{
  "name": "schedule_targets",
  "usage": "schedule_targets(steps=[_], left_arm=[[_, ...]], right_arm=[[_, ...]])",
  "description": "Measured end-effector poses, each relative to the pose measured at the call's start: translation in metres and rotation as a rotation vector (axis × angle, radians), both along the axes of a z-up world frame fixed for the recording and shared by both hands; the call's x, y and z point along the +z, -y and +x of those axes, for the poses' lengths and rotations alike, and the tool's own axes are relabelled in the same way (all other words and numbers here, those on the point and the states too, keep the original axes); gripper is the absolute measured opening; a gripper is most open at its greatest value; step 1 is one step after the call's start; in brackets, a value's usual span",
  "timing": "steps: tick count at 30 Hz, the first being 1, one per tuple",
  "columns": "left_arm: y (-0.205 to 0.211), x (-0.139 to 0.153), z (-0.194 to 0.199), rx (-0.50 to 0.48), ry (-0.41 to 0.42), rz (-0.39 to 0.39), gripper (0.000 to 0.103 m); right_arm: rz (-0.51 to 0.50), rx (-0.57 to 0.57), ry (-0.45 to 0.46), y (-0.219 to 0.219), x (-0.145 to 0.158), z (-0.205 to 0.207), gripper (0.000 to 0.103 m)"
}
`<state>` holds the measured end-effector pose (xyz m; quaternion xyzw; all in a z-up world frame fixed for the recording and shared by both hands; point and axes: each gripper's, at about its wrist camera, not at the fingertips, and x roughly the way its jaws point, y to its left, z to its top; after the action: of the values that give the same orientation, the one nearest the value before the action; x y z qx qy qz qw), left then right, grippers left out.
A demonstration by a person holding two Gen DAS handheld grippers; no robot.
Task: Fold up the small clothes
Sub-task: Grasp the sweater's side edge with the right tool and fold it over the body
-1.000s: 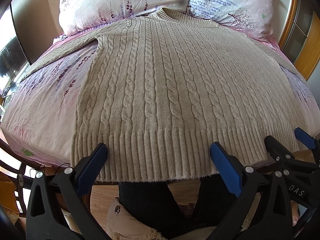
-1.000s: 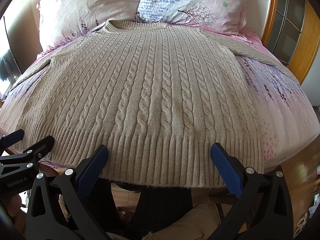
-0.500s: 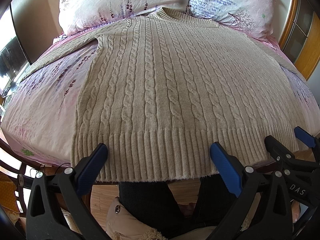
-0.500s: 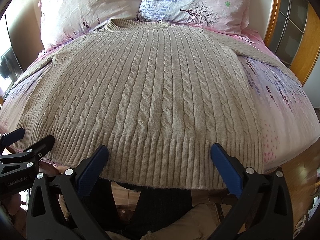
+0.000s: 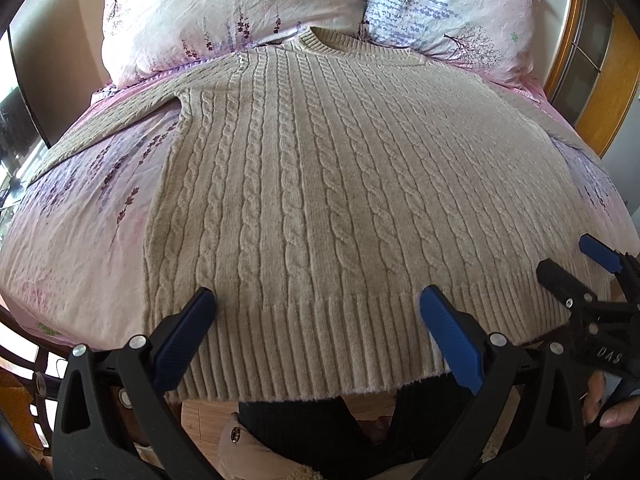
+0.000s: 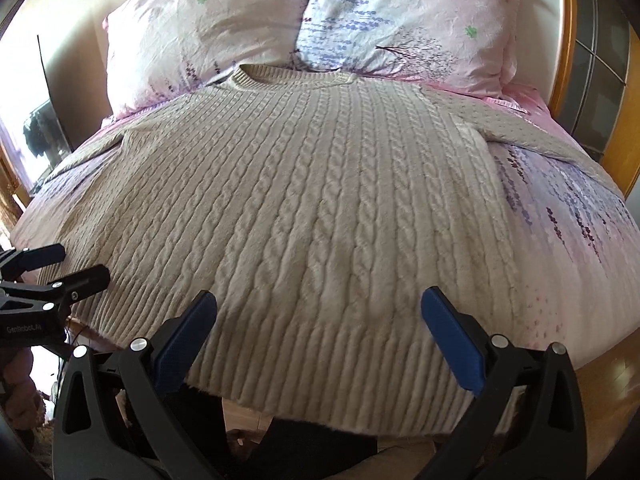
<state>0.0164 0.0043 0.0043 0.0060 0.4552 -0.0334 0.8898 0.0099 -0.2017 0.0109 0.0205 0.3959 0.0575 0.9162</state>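
Both tools — left [image 5: 316, 312], right [image 6: 318, 312] — gaping over cable-knit sweater [image 5: 340, 184] (ribbed hem, beige).

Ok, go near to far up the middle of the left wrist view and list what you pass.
Left gripper, open → ribbed hem → cable-knit body of the sweater → round neckline → pillows at the head of the bed.

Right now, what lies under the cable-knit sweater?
The sweater lies flat on a pink floral bedsheet, which shows on both sides. Its collar reaches two pillows. What the sheet looks like directly beneath the knit is covered.
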Motion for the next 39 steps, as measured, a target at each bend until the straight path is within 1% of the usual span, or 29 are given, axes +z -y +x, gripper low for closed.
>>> schedule_targets(steps=[3,5,7,9,12,14,15,17,18,21,22,24,26,28,29,31,34,35,36,39], left_arm=[[-0.003,0.009,0.013,-0.028,0.042,-0.023,0.101],[-0.007,0.017,0.024,-0.045,0.076,-0.036,0.101],[-0.009,0.024,0.036,-0.062,0.119,-0.047,0.101],[-0.01,0.031,0.046,-0.073,0.17,-0.054,0.101],[-0.012,0.039,0.064,-0.098,0.211,-0.08,0.101],[-0.012,0.042,0.076,-0.114,0.203,-0.116,0.101],[-0.014,0.044,0.083,-0.118,0.192,-0.141,0.101],[-0.016,0.046,0.098,-0.114,0.17,-0.184,0.101],[-0.017,0.047,0.106,-0.107,0.162,-0.203,0.101],[-0.021,0.052,0.124,-0.085,0.174,-0.23,0.101],[-0.022,0.054,0.129,-0.081,0.189,-0.233,0.101],[-0.022,0.057,0.137,-0.077,0.218,-0.223,0.101],[-0.02,0.058,0.146,-0.086,0.216,-0.2,0.101],[-0.019,0.057,0.154,-0.094,0.202,-0.19,0.101],[-0.019,0.055,0.157,-0.093,0.198,-0.19,0.101],[-0.02,0.052,0.162,-0.091,0.193,-0.199,0.101],[-0.02,0.049,0.169,-0.095,0.185,-0.217,0.101],[-0.02,0.048,0.17,-0.097,0.181,-0.225,0.101],[-0.021,0.047,0.171,-0.115,0.184,-0.217,0.101],[-0.024,0.045,0.173,-0.121,0.184,-0.261,0.101]], right_arm=[[0.085,-0.103,0.011,0.042,0.017,0.021,0.102],[0.167,-0.198,0.027,0.081,0.031,0.037,0.1],[0.262,-0.308,0.034,0.126,0.043,0.056,0.088],[0.354,-0.406,0.025,0.166,0.048,0.073,0.08],[0.537,-0.577,-0.003,0.234,0.04,0.097,0.07],[0.636,-0.679,-0.027,0.269,0.028,0.111,0.062],[0.663,-0.719,-0.041,0.281,0.023,0.116,0.057],[0.737,-0.79,-0.062,0.303,0.009,0.126,0.052],[0.754,-0.811,-0.067,0.309,0.006,0.13,0.048],[0.757,-0.879,-0.065,0.324,0.0,0.138,0.047],[0.762,-0.899,-0.058,0.33,-0.002,0.14,0.042],[0.769,-0.927,-0.043,0.342,-0.004,0.142,0.037],[0.757,-0.944,-0.036,0.351,-0.003,0.146,0.035],[0.728,-0.954,-0.037,0.353,-0.004,0.148,0.025],[0.719,-0.955,-0.034,0.354,-0.004,0.147,0.024],[0.703,-0.957,-0.027,0.354,-0.005,0.148,0.017],[0.664,-0.954,-0.021,0.352,-0.004,0.151,0.01],[0.64,-0.947,-0.012,0.35,-0.001,0.153,0.01],[0.606,-0.933,0.009,0.346,0.005,0.154,0.009],[0.52,-0.882,0.079,0.332,0.027,0.163,0.009]])
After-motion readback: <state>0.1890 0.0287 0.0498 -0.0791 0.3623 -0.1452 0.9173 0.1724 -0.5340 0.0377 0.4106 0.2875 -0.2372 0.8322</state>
